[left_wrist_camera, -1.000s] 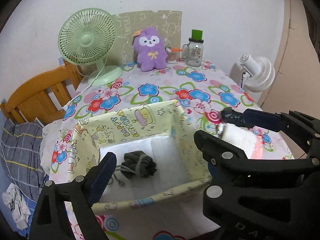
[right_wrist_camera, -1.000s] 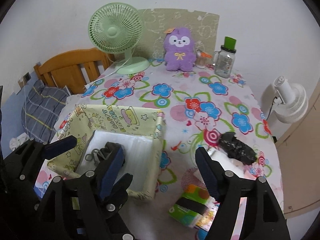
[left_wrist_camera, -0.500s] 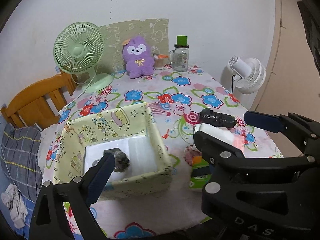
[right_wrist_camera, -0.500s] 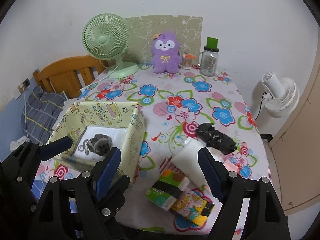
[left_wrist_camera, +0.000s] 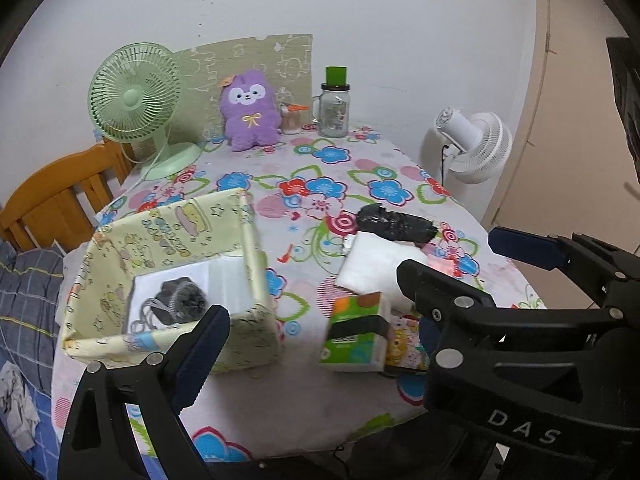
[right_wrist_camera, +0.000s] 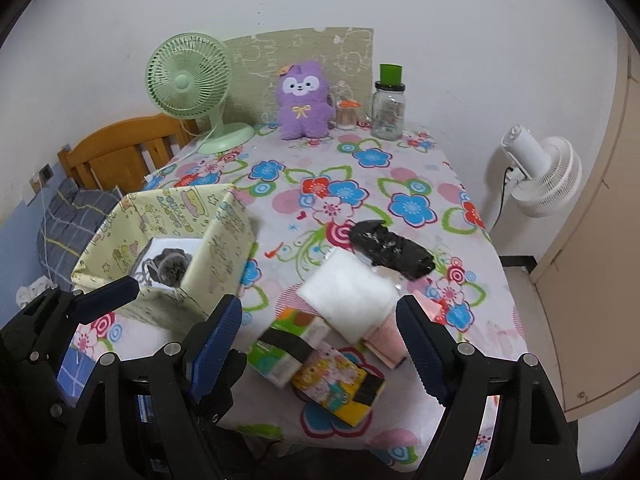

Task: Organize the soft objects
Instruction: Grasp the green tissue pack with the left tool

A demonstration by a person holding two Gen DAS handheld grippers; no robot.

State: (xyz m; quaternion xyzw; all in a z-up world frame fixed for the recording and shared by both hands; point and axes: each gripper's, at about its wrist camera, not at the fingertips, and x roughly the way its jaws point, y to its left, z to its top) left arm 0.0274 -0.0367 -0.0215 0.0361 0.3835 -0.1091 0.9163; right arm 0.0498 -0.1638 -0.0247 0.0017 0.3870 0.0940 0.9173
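Observation:
A yellow-green patterned fabric box (left_wrist_camera: 248, 240) (right_wrist_camera: 224, 240) stands front left on the flowered table, with a grey bundled cloth (left_wrist_camera: 180, 296) (right_wrist_camera: 172, 268) inside. To its right lie a white soft pack (left_wrist_camera: 372, 264) (right_wrist_camera: 348, 296), a black crumpled bundle (left_wrist_camera: 396, 224) (right_wrist_camera: 392, 248), a green-orange tissue pack (left_wrist_camera: 356, 332) (right_wrist_camera: 288, 344) and a yellow cartoon pack (right_wrist_camera: 336, 384). A purple plush (left_wrist_camera: 250, 116) (right_wrist_camera: 304, 104) sits at the back. My right gripper (right_wrist_camera: 318, 308) (left_wrist_camera: 448, 254) hangs open above the packs, holding nothing. My left gripper (left_wrist_camera: 316, 320) hovers open and empty before the box, its right finger hidden.
A green desk fan (left_wrist_camera: 136, 100) and a glass jar with a green lid (left_wrist_camera: 334, 108) stand at the back. Beyond the right table edge a white fan (right_wrist_camera: 536, 172) stands on the floor. A wooden chair back (left_wrist_camera: 52, 200) and checked bedding lie left.
Both grippers have drawn back from the box toward the table's near edge. The grey bundle stays in the box, and the packs at the front have come into view.

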